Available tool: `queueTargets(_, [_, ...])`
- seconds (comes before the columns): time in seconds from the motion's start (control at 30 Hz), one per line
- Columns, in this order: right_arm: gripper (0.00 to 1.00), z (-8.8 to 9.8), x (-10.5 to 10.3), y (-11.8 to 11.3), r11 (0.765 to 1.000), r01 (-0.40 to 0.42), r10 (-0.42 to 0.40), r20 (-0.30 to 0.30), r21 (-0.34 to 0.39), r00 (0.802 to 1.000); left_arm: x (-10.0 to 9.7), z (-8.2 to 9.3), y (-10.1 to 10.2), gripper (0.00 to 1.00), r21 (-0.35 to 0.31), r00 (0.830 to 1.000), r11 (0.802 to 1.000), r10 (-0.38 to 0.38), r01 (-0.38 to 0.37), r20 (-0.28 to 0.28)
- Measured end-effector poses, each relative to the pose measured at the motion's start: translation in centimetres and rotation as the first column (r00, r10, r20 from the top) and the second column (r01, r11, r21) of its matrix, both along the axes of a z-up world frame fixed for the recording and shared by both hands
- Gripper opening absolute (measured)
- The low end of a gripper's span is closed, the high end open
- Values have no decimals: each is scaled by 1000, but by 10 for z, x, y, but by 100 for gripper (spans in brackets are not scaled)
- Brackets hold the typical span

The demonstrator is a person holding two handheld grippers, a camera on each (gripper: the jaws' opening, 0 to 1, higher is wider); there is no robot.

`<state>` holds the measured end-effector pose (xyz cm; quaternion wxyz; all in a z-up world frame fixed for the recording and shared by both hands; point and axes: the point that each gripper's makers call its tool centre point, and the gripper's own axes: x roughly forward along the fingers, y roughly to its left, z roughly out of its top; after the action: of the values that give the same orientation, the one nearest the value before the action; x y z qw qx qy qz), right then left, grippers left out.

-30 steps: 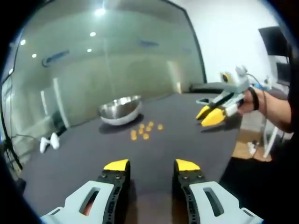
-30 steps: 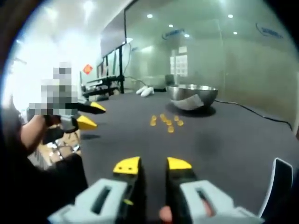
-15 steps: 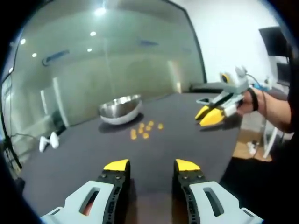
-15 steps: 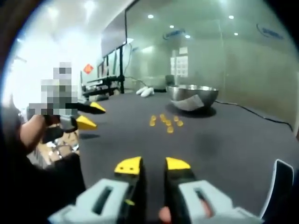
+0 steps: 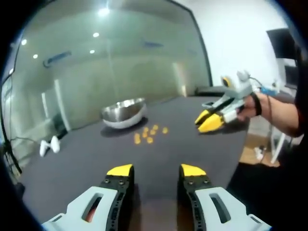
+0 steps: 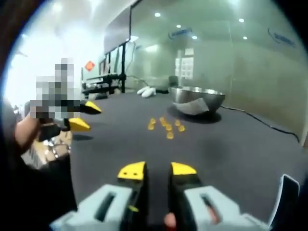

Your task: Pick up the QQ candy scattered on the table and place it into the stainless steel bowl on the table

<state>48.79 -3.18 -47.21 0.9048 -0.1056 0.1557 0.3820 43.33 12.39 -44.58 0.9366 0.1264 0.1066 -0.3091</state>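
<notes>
In the left gripper view, the right gripper (image 5: 208, 123), held in a person's hand (image 5: 251, 105) at the right of the frame, has edged leftward toward the small cluster of orange QQ candy (image 5: 149, 133) at centre, suggesting the first pick is starting. Its yellow-tipped jaws look slightly parted and empty. The left gripper (image 5: 156, 171), low at the bottom centre, hovers over the dark table (image 5: 86, 159), spread wide and empty; the stainless steel bowl (image 5: 123, 113) sits just behind the candy.
</notes>
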Motion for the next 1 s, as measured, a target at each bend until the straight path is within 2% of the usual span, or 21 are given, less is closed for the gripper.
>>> queueTargets(0.23, [20, -1, 26, 13, 1000, 5, -5, 9, -6, 1000, -2, 7, 1, 39, -8, 1000, 1000, 2, -2, 16])
queueTargets(0.4, [20, -1, 44, 22, 1000, 25, -25, 28, -14, 999, -4, 6, -1, 39, -5, 1000, 1000, -10, 10, 13])
queueTargets(0.53, [20, 1, 58, 31, 1000, 25, -25, 8, 19, 1000, -4, 4, -1, 39, -4, 1000, 1000, -14, 14, 7])
queueTargets(0.63, [20, 0, 72, 39, 999, 35, -35, 5, 16, 999, -2, 4, 1, 39, -15, 1000, 1000, -5, 5, 5])
queueTargets(0.77, [20, 3, 78, 47, 999, 34, -34, 20, 13, 999, -2, 7, 2, 39, -30, 1000, 1000, -3, 3, -3])
queueTargets(0.87, [19, -1, 77, 53, 999, 21, -20, 25, -27, 999, -2, 13, 2, 39, -33, 1000, 999, -6, 6, 9])
queueTargets(1.0, [16, -7, 78, 56, 999, 24, -24, 2, -24, 1000, 0, 17, 4, 39, -43, 1000, 999, 3, -2, 18])
